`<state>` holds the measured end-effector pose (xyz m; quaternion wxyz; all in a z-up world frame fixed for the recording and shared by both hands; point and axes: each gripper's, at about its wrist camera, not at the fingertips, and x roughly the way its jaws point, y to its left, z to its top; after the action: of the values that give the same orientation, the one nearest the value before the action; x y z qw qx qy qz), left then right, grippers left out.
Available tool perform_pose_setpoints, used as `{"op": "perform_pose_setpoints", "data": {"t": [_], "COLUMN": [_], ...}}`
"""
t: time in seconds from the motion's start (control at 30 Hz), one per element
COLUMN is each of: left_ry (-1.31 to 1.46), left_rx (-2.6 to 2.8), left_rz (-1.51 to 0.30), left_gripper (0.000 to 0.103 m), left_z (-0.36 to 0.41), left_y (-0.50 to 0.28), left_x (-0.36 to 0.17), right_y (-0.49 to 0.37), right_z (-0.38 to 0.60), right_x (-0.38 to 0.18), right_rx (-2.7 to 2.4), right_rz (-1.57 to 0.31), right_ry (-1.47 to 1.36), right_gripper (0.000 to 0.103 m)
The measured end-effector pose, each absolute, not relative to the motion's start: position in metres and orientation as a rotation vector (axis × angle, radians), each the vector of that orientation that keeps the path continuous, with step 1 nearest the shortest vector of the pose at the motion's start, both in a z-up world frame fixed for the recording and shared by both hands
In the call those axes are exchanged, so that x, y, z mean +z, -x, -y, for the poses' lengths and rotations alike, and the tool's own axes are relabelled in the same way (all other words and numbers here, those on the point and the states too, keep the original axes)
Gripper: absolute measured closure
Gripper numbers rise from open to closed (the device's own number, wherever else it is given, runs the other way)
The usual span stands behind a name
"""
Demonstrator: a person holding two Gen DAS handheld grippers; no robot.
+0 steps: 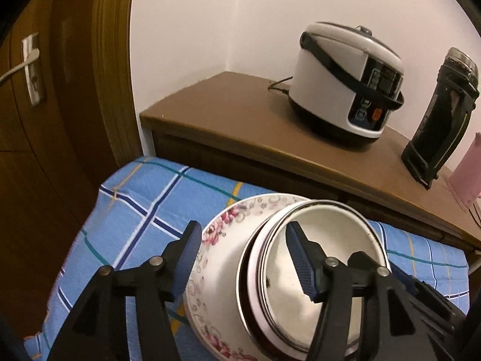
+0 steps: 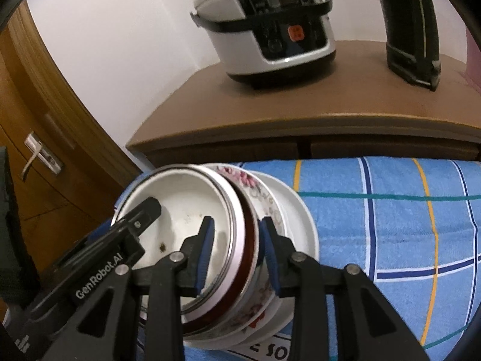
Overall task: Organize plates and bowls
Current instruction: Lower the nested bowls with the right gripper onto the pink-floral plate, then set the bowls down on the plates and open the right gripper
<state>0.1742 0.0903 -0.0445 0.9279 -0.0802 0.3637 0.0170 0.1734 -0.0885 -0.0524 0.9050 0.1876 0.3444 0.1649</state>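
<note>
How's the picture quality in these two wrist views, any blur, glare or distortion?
Left wrist view: strong fisheye bending of the door frame, dark corners, rice cooker slightly soft. Right wrist view: same curvature, cabinet top bowed, warm indoor light, mild glare on the white bowl rim.

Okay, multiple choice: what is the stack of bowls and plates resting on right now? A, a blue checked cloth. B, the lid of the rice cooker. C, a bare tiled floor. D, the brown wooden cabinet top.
A: the stack of bowls and plates sits on the blue checked cloth, in front of the wooden cabinet where the rice cooker stands.
</note>
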Motion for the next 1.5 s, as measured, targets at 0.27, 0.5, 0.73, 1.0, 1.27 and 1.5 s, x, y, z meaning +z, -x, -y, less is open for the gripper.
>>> {"op": "perform_pose_setpoints", "data": {"t": [0.27, 0.5, 0.73, 1.0, 1.27, 1.5], "left_ry": [0.141, 0.138, 0.120, 0.082, 0.072, 0.040], "left_rx": [0.064, 0.070, 0.072, 0.079, 0.097, 0.101], "left_rz": [-0.720, -0.732, -0.751, -0.785, -0.794, -0.778], "left_gripper": [0.037, 0.037, 0.036, 0.036, 0.037, 0.036], "left_z": [-0.091, -0.090, -0.088, -0.083, -0.083, -0.076], "left_y": [-0.166, -0.166, -0.170, -0.173, -0.173, -0.173], "left_x": [-0.038, -0.041, -0.048, -0.060, -0.066, -0.066], "right_y": [-0.161, -0.155, -0.158, -0.159, -0.158, -0.158], "right_z": [0.095, 0.094, 0.095, 0.096, 0.097, 0.096], "right_x": [-0.048, -0.046, -0.050, -0.055, -0.057, -0.055], "right_rx": [0.323, 0.311, 0.306, 0.294, 0.284, 0.268], "right_rz": [-0.676, -0.666, -0.673, -0.682, -0.683, -0.683], "right_ry": [-0.401, -0.387, -0.384, -0.370, -0.353, -0.326], "right_gripper": [0.053, 0.052, 0.052, 0.052, 0.052, 0.052]}}
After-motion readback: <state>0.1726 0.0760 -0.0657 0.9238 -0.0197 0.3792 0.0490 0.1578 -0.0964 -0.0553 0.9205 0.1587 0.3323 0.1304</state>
